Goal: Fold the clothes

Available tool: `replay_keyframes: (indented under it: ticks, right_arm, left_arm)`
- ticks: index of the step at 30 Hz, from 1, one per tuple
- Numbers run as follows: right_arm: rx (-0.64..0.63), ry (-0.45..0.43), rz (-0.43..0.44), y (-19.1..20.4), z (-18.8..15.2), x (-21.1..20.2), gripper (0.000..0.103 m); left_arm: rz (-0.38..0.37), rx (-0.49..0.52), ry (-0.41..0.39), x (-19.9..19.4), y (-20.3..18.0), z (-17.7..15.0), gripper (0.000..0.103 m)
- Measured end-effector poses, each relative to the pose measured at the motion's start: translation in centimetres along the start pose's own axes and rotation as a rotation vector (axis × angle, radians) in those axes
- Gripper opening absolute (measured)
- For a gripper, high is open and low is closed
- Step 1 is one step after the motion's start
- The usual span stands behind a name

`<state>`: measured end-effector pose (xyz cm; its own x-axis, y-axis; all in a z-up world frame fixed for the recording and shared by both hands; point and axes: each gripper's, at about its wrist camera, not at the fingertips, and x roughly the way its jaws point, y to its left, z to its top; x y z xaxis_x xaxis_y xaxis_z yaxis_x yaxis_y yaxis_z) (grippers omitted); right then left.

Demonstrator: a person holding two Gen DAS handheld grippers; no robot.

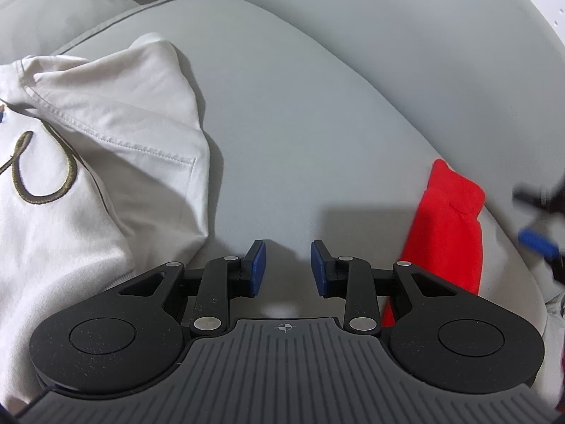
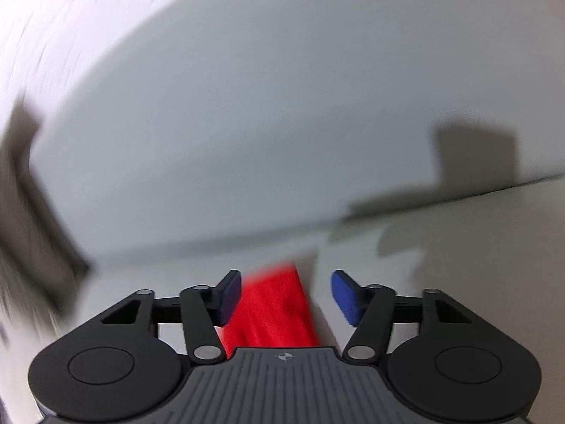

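The right hand-held gripper stood open above the red garment, apparently released on the sofa cushion; the left hand-held gripper waited open and empty.

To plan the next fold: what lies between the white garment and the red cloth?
In the left wrist view, only bare grey cushion separates the white garment from the red cloth.

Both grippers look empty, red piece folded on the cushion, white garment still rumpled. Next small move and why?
Probably swing the left gripper over to the white garment and pinch its near hem. Its jaws are open on nothing, the garment lies crumpled beside it on the grey cushion, and the red piece already lies folded, free of the right gripper, whose pads stand apart.
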<state>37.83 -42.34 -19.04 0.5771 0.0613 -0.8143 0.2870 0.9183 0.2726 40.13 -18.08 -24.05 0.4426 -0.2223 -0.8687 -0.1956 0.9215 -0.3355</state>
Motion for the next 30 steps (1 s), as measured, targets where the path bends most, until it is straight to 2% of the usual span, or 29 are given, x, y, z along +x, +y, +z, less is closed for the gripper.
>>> replay_keyframes:
  ticks: [2,3,6,8,10,12,16,20,24,28,29,30]
  right_arm:
    - [-0.095,0.023,0.04,0.2,-2.6,-2.4,0.057]
    - [-0.151,0.038,0.068,0.1,-5.1,-4.6,0.057]
    - [-0.214,0.063,0.105,-0.1,-9.1,-8.2,0.057]
    - [-0.272,0.058,0.102,-0.4,-11.4,-10.6,0.057]
    - [-0.386,0.04,0.055,0.0,-14.5,-13.1,0.057]
    - [-0.434,0.053,0.028,-0.2,-16.2,-14.2,0.057]
    - [-0.328,0.103,0.056,-1.0,-17.8,-13.9,0.057]
    - [-0.226,0.121,0.098,-0.8,-18.8,-12.5,0.062]
    - [-0.283,0.089,0.053,0.6,-20.2,-11.3,0.064]
    - [-0.293,0.016,-0.044,1.2,-20.2,-11.8,0.061]
    - [-0.274,0.008,-0.04,1.1,-20.2,-11.9,0.057]
    - [-0.237,-0.006,-0.032,1.0,-20.1,-12.2,0.043]
  left_arm:
    - [0.001,0.002,-0.001,-0.1,-0.1,-0.1,0.034]
    - [0.0,0.007,-0.002,-0.1,-0.2,-0.1,0.034]
    - [-0.002,0.012,-0.006,-0.4,-0.3,-0.3,0.034]
    - [0.0,0.009,-0.01,-0.6,-0.3,-0.3,0.034]
    - [0.003,0.004,-0.018,-0.8,-0.2,-0.3,0.034]
    - [0.005,0.006,-0.019,-0.9,-0.2,-0.5,0.034]
    - [0.011,0.012,-0.02,-0.9,-0.4,-0.6,0.034]
    - [0.014,0.019,-0.017,-0.6,-0.5,-0.7,0.034]
    - [0.016,0.017,-0.012,-0.4,-0.6,-0.7,0.034]
    - [0.016,0.021,-0.012,-0.3,-0.7,-0.7,0.034]
    - [0.016,0.02,-0.012,-0.3,-0.7,-0.8,0.034]
    - [0.016,0.02,-0.012,-0.3,-0.7,-0.8,0.034]
